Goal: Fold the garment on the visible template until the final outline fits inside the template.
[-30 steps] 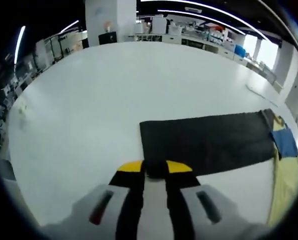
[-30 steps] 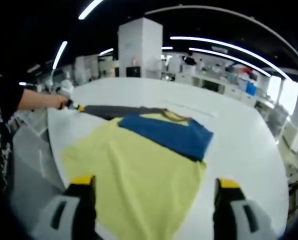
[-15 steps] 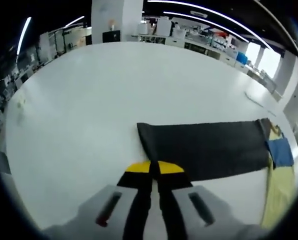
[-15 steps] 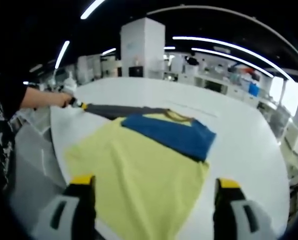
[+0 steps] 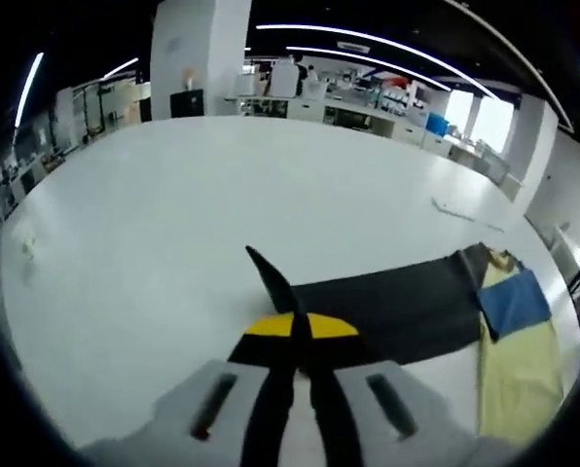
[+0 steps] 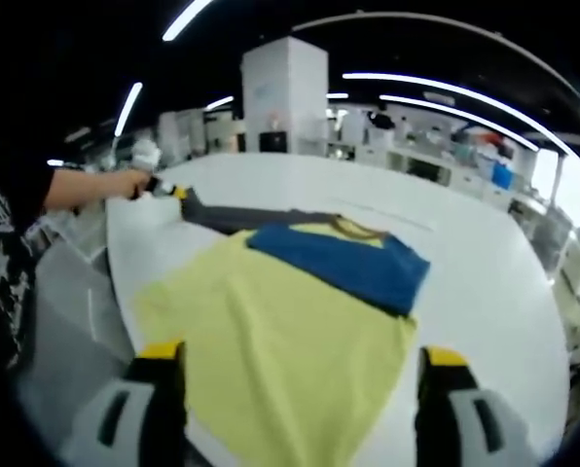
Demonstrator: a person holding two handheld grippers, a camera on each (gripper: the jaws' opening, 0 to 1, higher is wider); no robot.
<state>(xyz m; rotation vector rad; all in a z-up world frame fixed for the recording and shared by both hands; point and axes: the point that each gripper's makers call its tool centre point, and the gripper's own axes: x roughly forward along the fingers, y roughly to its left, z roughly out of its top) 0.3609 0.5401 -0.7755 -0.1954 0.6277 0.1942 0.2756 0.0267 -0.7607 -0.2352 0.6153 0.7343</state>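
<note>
Now left hand-held gripper (image 5: 297, 336) pinches dark sleeve (image 5: 387, 297) of yellow-blue garment (image 6: 290, 336); right hand-held gripper (image 6: 305, 375) agape.

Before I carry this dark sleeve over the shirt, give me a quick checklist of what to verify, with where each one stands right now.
1. Left tongs shut on the dark sleeve: ok, the jaws are closed with the sleeve tip pinched between them.
2. Sleeve tip lifted off the table: ok, it rises in a point above the jaws.
3. Right tongs free to help: ok, open and holding nothing, over the yellow body.
4. Blue sleeve already folded in: ok, it lies across the upper chest.
5. Whole garment in sight: ok in the right gripper view.
6. Outline fits the template: cannot tell, no template edge can be made out.
</note>
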